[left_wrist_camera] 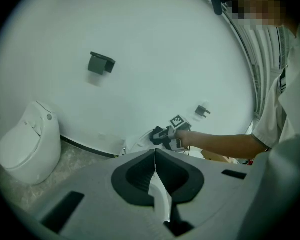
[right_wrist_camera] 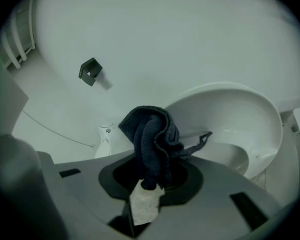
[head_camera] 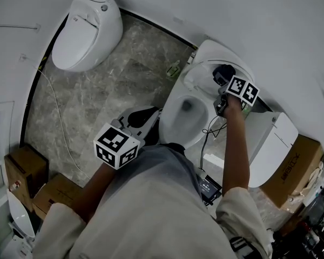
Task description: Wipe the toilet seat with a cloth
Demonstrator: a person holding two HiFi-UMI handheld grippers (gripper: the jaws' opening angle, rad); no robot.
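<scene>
In right gripper (right_wrist_camera: 150,181), dark bunched cloth (right_wrist_camera: 152,136)

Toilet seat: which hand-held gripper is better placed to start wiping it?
Right. The right hand-held gripper is shut on the dark cloth, up over the toilet seat. The left hand-held gripper is shut, empty, and back near the person's body.

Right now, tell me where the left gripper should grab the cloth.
Take the dark cloth by its bunched upper fold, which stands free beyond the right gripper, whose jaws pinch its lower end. Likely come head-on, opposite those jaws; the thin loose strand offers little.
</scene>
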